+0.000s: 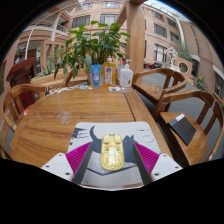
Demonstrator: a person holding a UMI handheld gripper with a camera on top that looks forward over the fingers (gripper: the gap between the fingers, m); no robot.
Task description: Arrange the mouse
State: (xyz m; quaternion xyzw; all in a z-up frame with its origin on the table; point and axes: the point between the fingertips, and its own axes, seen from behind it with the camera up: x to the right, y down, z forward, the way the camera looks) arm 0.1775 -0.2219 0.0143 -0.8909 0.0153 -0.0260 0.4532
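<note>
Between the two fingers, closest to the lens, sits the mouse [113, 151], a small grey-and-yellow body with a pale translucent shell, its long axis running straight ahead along the fingers. It lies on a white mat [92, 136] spread over the near edge of the wooden table [60, 110]. The gripper [112, 160] is held low and roughly level, pointing forward across the tabletop, with its magenta pads [78, 158] angled inward on either side of the mouse. Its fingers stand at a narrow-to-middling spread; the dark inner parts reach close to the mouse's flanks, but I cannot tell whether both actually press on it, and the mouse appears to rest on the mat by its own weight. No hand or sleeve of the person shows.

Beyond the mat the round tabletop stretches away, bare planks catching sunlight. At its far side stand a blue can [96, 75], a white pump bottle [125, 76] just beside it, and a leafy potted plant [90, 45] behind them. Wooden chairs [170, 90] ring the table on the right, one seat carrying a dark flat object [184, 128]. Further off rise brick buildings [160, 35] with windows.
</note>
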